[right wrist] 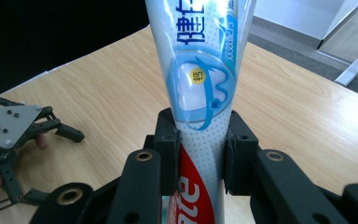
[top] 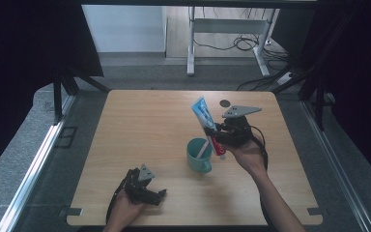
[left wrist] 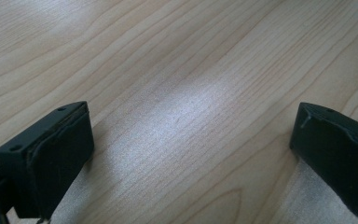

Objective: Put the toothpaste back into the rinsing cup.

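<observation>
Toothpaste tube [top: 207,126] clamped between the pads of the right claw [top: 221,136], tilted, cap end down just beside the rim of the teal mug [top: 198,154], above the surface [top: 140,125] right of centre. Left claw [top: 150,195] near the surface's near edge, resting spread wide, nothing between its pads.

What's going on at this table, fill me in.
A person is working with a hand-held gripper in each hand. The right gripper is shut on a toothpaste tube, holding it upright beside and a little above a teal mug that has a pink toothbrush in it. The left gripper rests open near the front edge of the wooden table, with nothing between its jaws.
</observation>
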